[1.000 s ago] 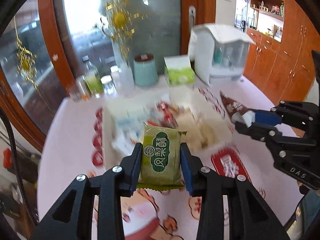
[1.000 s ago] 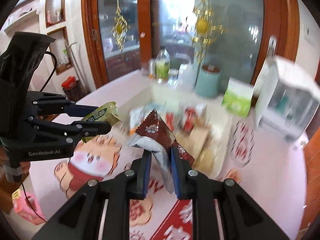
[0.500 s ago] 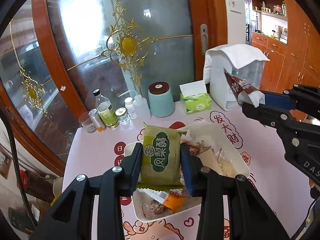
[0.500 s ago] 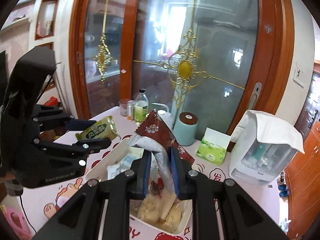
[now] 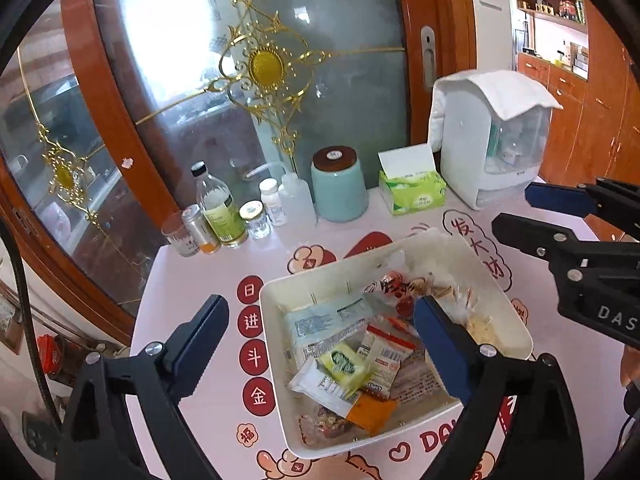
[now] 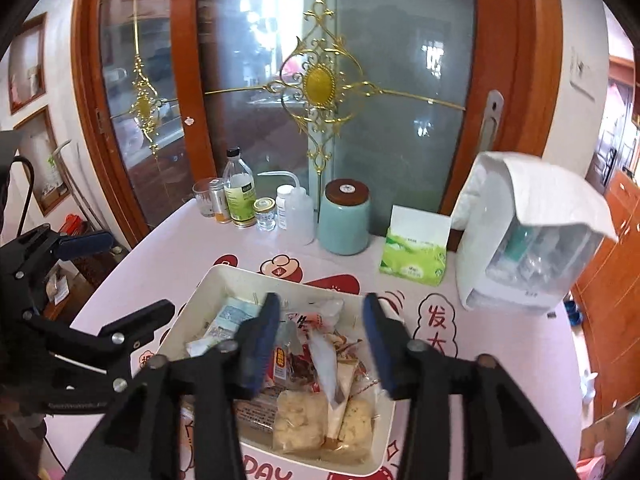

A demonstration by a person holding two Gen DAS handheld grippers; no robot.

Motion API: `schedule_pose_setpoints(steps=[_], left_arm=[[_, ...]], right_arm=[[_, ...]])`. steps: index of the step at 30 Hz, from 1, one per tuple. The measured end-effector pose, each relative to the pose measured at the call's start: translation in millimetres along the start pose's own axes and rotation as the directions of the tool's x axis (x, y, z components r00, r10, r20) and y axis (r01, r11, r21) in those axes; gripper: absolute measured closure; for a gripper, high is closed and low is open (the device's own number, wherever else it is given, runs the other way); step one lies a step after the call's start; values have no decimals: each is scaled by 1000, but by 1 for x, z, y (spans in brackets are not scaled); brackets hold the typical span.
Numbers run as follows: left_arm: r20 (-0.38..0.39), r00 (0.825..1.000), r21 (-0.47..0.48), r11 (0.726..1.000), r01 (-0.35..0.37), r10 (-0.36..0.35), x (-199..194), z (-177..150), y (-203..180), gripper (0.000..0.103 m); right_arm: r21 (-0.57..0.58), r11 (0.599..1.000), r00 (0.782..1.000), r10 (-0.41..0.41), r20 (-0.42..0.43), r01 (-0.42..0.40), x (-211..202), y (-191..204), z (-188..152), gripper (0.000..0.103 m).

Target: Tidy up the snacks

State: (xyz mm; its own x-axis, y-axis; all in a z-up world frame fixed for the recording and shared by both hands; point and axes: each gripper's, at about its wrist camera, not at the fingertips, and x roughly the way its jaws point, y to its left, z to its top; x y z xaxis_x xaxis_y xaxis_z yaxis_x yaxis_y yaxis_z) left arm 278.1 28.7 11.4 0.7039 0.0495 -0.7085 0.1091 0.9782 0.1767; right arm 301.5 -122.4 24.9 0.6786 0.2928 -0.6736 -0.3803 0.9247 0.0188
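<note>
Over the white tray (image 5: pixel 276 344) of snack packets (image 6: pixel 298 412) on the pink tabletop (image 6: pixel 500 344), both grippers have just been opening: the left gripper (image 5: pixel 320 332) gapes wide, the right gripper (image 6: pixel 320 340) stands partly apart, nothing pressed between either pair of jaws.

Teal jar (image 5: pixel 339 184), tissue pack (image 5: pixel 412 192) (green), bottles (image 5: pixel 218 208) by glass door (image 6: pixel 320 80).

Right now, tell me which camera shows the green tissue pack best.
The right wrist view. There the green tissue pack stands large and unobstructed beside the teal jar, its printed front and the white sheet sticking up both clear. The left wrist view shows the same pack smaller and farther off, turned at an angle, still unblocked.
</note>
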Motion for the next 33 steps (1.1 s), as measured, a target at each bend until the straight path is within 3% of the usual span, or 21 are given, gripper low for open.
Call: schedule_pose_setpoints(steps=[13,21,33], left_arm=[[-34,996,-48,995,83,-84,1,-18,-5,10],[-23,994,-86,991,103,-105,-54,-67,-21,8],[-54,996,-171,983,64,-74,-131,-146,-60,4]], right_arm=[[87,994,996,-58,-70,64,-13,5,-34,50],[202,978,992,-19,-126,45,-47,3,-83,49],[237,971,984,15,-178,28,-116,16,-162,33]])
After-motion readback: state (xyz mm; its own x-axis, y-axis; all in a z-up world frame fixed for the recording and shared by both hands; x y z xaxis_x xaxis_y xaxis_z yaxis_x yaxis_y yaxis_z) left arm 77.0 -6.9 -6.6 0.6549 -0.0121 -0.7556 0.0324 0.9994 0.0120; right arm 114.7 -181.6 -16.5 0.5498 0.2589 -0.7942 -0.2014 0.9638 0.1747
